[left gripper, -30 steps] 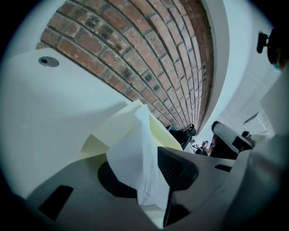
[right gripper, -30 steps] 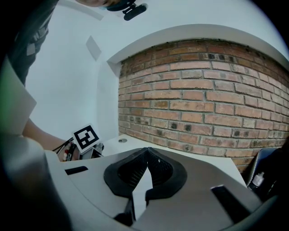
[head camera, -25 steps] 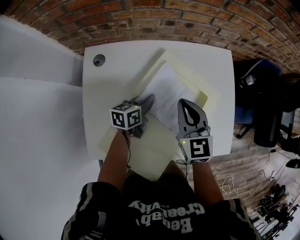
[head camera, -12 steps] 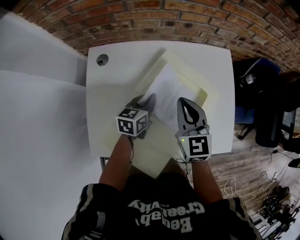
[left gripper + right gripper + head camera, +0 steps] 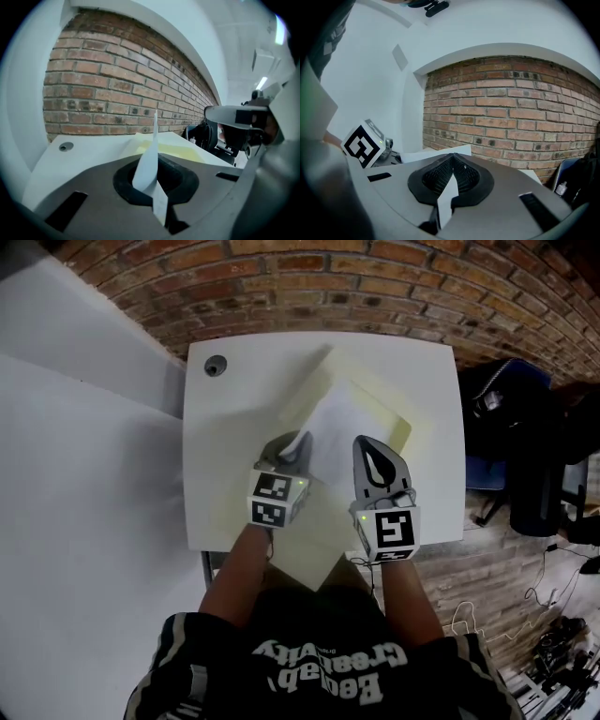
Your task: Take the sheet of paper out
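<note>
Head view: paper (image 5: 330,423) lying in open yellow folder (image 5: 396,427) on white table (image 5: 230,437). Left gripper (image 5: 289,450) at its near left corner, contact hidden under jaws. Right gripper (image 5: 374,448) at its near right edge, grip unreadable from above. Folder's near flap partly covered by forearms.
Left gripper view: jaws pressed together on paper, seen edge-on and standing upright; folder behind, mostly blocked.
Right gripper view: jaws closed on thin white strip of paper; sheet's far edge just showing above jaws; table mostly hidden.

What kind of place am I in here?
Probably an office or lab workroom: a white table against a brick wall, a dark office chair beside it, and cables strewn on the wooden floor.
</note>
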A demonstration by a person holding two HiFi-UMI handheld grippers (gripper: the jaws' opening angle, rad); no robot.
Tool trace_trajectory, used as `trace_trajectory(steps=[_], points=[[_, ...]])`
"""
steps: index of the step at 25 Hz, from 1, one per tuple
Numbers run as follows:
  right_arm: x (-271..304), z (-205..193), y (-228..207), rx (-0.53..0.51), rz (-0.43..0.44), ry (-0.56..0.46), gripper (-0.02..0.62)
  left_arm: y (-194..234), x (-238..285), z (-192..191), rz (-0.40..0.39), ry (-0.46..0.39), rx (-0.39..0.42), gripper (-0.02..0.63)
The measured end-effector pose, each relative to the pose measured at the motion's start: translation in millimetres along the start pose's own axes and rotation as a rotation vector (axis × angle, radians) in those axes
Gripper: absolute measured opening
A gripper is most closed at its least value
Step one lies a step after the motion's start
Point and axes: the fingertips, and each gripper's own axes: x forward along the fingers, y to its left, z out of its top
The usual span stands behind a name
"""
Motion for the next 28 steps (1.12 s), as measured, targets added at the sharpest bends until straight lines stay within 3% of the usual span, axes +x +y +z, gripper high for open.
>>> trace_trajectory(steps=[7,14,28], points=[[-10,14,14,-0.016,-0.014,-0.021,-0.006,-8,-38,26,0.035,-0.045,0.163,0.0],[-27,28,29,-0.062,-0.041,-0.026,-0.006,-12,-84,55,0.092,-0.118,0.257,0.0],[-85,55,55,-0.105,-0.126,-0.084,-0.006,-32,-156,82,0.067,-0.233,0.316,0.0]])
